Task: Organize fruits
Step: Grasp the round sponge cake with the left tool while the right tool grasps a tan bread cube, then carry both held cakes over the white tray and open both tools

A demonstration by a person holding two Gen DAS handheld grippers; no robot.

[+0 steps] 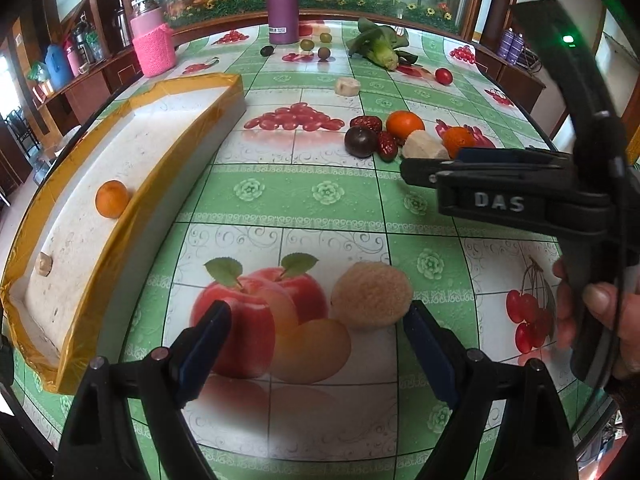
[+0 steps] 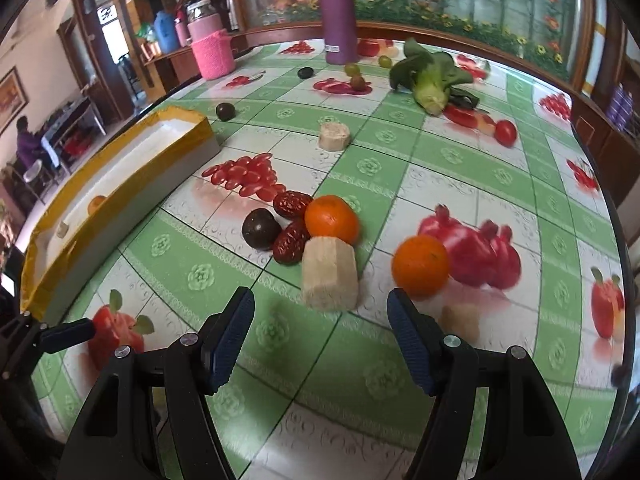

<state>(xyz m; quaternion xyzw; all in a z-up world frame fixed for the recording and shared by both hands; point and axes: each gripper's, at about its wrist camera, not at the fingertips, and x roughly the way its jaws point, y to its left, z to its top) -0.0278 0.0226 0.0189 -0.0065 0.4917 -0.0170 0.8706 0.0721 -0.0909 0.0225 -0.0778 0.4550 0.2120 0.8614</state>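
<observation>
My left gripper (image 1: 316, 344) is open and empty, low over the table, with a tan fuzzy round fruit (image 1: 371, 295) just ahead of its right finger. The white tray with yellow tape rim (image 1: 176, 136) lies to the left and holds an orange (image 1: 112, 199) and a small tan piece (image 1: 43, 264). My right gripper (image 2: 320, 332) is open and empty, just short of a pale cut chunk (image 2: 330, 274). Beside the chunk lie two oranges (image 2: 331, 219) (image 2: 420, 265), two red dates (image 2: 291, 242) and a dark passion fruit (image 2: 261, 228). The right gripper also shows in the left wrist view (image 1: 416, 170).
A purple flask (image 2: 338, 16), pink-sleeved jar (image 2: 212, 50), leafy green vegetable (image 2: 430, 76), cherry tomato (image 2: 505, 132), a second pale chunk (image 2: 334, 136), green grapes (image 2: 354, 74) and dark fruits (image 2: 225, 111) sit farther back. The table edge curves at the right.
</observation>
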